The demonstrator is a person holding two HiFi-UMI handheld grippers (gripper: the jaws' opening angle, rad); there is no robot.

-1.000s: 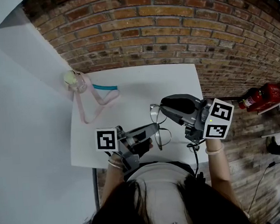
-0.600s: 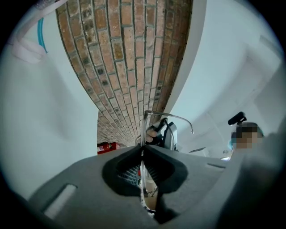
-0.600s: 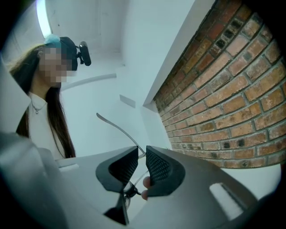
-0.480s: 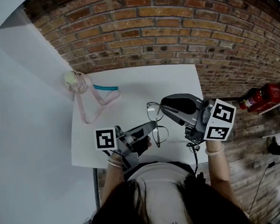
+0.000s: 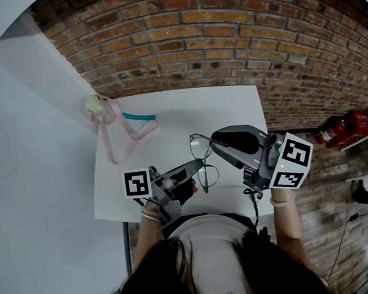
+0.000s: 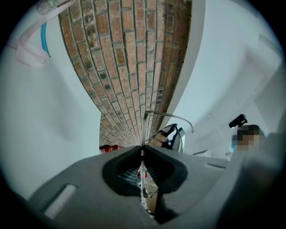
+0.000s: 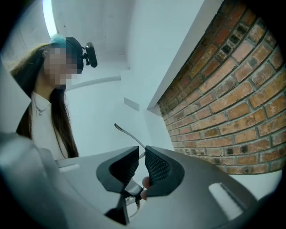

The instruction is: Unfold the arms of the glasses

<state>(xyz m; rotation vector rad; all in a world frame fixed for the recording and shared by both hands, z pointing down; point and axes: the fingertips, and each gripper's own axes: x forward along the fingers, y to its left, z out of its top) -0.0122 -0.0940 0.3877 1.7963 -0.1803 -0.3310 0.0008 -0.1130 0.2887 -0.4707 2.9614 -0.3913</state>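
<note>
we've got the glasses [image 5: 200, 147] over the near half of the white table [image 5: 231, 108], caught between both grippers, close to our chest. the left gripper [image 5: 197, 167] sits at the near-left side, jaws closed tight on one thin metal arm [image 6: 144, 129], which runs out past the tips and then bends off to the right. the right gripper [image 5: 214, 142] has its jaws pinched on the glasses near a lens, the other arm [image 7: 127, 133] poking out beyond them. a pink strap [image 5: 117, 142] lies well apart, far-left.
</note>
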